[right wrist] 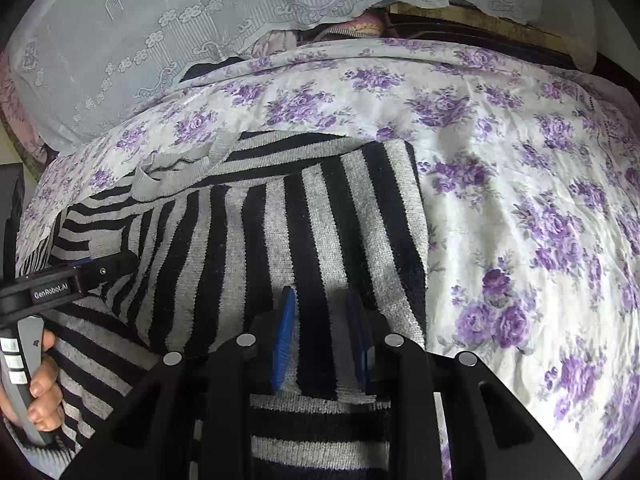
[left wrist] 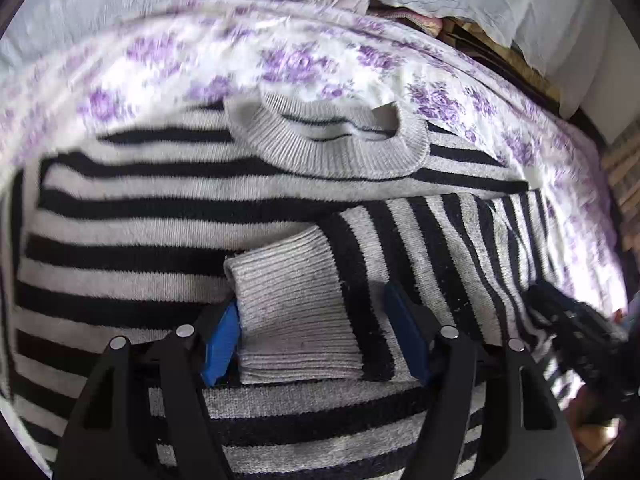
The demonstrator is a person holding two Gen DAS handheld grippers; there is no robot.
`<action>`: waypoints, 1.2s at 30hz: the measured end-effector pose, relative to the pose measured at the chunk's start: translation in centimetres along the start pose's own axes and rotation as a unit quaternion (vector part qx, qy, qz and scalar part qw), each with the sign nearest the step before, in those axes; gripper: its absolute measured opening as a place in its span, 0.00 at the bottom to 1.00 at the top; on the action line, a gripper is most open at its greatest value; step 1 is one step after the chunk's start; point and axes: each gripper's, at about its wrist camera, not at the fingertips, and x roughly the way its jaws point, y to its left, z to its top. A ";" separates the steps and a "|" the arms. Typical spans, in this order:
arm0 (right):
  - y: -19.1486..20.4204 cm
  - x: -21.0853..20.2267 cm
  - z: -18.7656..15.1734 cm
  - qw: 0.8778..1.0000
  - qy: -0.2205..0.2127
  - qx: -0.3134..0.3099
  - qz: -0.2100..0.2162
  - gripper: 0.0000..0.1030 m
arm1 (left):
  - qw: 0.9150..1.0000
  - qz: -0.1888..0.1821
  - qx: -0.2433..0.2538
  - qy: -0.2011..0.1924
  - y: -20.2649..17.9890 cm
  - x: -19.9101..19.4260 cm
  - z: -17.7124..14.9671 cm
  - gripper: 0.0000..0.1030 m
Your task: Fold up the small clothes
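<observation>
**A:** What does the left wrist view show?

**B:** A small sweater (left wrist: 200, 216) with black and grey stripes lies flat on a bedsheet (left wrist: 296, 60) printed with purple flowers. Its grey ribbed collar (left wrist: 320, 144) sits at the far edge of the sweater. One sleeve (left wrist: 420, 248) is folded across the sweater's chest, and the sleeve's grey ribbed cuff (left wrist: 292, 312) rests near the middle of the sweater.

**A:** And the tongs?

**B:** The left gripper (left wrist: 316, 340) has its blue pads spread apart, one on either side of the cuff. The left pad is just beside the cuff's edge; the right pad stands clear of it. The cuff lies between them, unpinched. At the sweater's right side the other gripper shows as a dark, blurred shape.

**A:** The right wrist view?

**B:** The same sweater (right wrist: 100, 344) fills the lower left, with the flowered bedsheet (right wrist: 520, 208) stretching off to the sweater's right. The folded sleeve (right wrist: 312, 220) runs away from the camera, its stripes lengthwise. The right gripper (right wrist: 322, 340) has its pads drawn fairly close with striped knit of the sleeve between them; I cannot tell whether they actually press on it. Left of the sweater, a hand (right wrist: 42, 396) grips the handle of the left gripper. Beyond the sweater, pale lace cloth (right wrist: 160, 40) covers the far end of the bed.
</observation>
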 end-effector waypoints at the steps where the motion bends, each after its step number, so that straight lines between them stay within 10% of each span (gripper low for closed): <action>1: 0.0 -1.0 0.0 1.000 -0.012 0.012 0.005 0.26 | 1.000 0.005 0.006 -0.004 -0.3 -0.6 0.0 0.65; 10: 1.1 -1.1 -1.9 1.000 -0.006 -0.022 0.016 0.33 | 0.997 -0.039 -0.062 0.007 2.8 -2.5 -1.7 0.66; 16: -0.3 -5.9 -2.9 0.995 -0.062 0.031 0.067 0.43 | 0.990 -0.016 -0.120 -0.076 10.6 -10.8 -6.1 0.77; 19: -2.2 -5.7 -4.4 0.994 -0.064 0.073 0.056 0.44 | 0.968 -0.025 -0.233 -0.089 18.1 -12.5 -8.6 0.77; 24: -5.5 -4.5 -5.2 0.983 -0.064 0.153 0.082 0.44 | 0.900 -0.048 -0.416 -0.123 28.8 -13.2 -12.3 0.77; 32: -6.5 -3.2 -5.6 0.975 -0.047 0.186 0.114 0.50 | 0.860 -0.086 -0.476 -0.160 34.1 -11.7 -11.9 0.74; 36: -6.2 -3.1 -5.5 0.976 -0.048 0.179 0.112 0.52 | 0.841 -0.080 -0.507 -0.171 36.4 -11.8 -12.8 0.39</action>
